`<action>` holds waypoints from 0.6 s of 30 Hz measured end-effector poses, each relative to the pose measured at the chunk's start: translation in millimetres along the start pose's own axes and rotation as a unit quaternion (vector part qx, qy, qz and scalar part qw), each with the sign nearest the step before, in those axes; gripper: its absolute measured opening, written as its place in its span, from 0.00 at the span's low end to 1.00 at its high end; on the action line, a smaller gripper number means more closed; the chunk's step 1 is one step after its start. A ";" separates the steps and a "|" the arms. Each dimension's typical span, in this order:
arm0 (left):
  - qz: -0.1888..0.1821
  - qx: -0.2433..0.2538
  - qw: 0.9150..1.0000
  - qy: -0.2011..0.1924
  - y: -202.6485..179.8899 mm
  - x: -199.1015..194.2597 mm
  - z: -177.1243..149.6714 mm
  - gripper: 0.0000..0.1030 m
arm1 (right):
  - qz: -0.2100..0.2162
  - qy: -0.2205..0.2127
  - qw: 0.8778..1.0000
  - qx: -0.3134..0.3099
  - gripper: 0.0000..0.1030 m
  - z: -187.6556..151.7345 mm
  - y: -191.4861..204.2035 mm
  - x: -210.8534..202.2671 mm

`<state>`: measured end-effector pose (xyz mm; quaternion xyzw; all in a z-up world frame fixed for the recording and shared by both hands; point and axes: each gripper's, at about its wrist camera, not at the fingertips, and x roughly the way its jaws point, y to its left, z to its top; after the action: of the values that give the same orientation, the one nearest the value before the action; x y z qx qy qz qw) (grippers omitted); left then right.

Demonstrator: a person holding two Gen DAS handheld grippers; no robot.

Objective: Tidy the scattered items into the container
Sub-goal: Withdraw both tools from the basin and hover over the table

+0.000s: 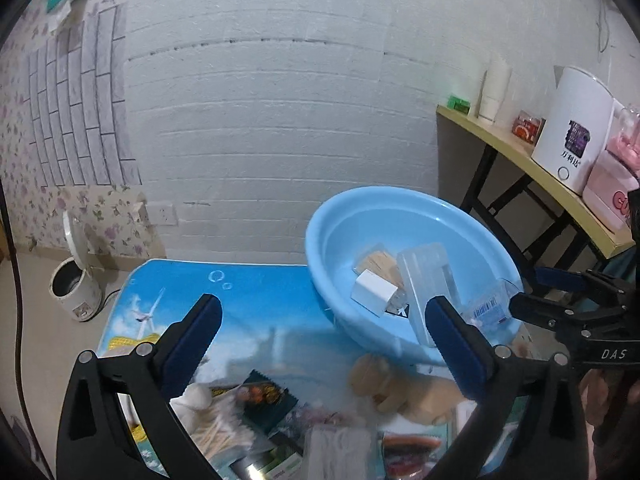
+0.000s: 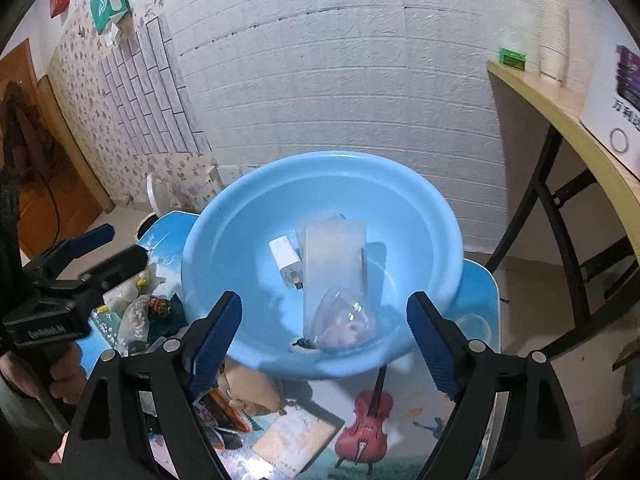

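Note:
A light-blue basin [image 1: 320, 248] [image 2: 200, 248] stands on the picture-printed table [image 1: 248, 300]. In it lie a white charger [image 1: 374, 292] [image 2: 286, 260], a clear plastic box [image 1: 428, 276] [image 2: 334, 256], a pack of wooden sticks [image 1: 380, 262] and a clear blister pack [image 2: 346, 320]. My left gripper [image 1: 322, 308] hangs open and empty over the table, left of the basin. My right gripper [image 2: 324, 300] is open above the basin's near rim, with nothing between its pads. A tan plush toy [image 1: 400, 388], cotton swabs [image 1: 216, 432] and a dark snack packet [image 1: 268, 400] lie scattered below the left gripper.
A yellow-topped side table [image 1: 516, 148] at the right carries a white appliance [image 1: 572, 136], stacked paper cups [image 1: 494, 88] and small boxes. A rice cooker [image 1: 76, 284] sits on the floor at the left. A white brick-pattern wall stands close behind the table.

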<state>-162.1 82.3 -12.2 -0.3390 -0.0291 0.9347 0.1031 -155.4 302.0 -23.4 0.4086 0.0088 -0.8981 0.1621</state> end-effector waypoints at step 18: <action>0.026 -0.013 1.000 0.001 17.2 -37.0 -41.7 1.00 | 0.023 -0.042 0.999 0.011 0.87 -53.0 18.1 -29.3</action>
<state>-110.7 56.9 -23.1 -0.3414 -0.0321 0.9364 0.0744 -93.3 301.1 -35.0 0.3723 -0.0173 -0.9106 0.1785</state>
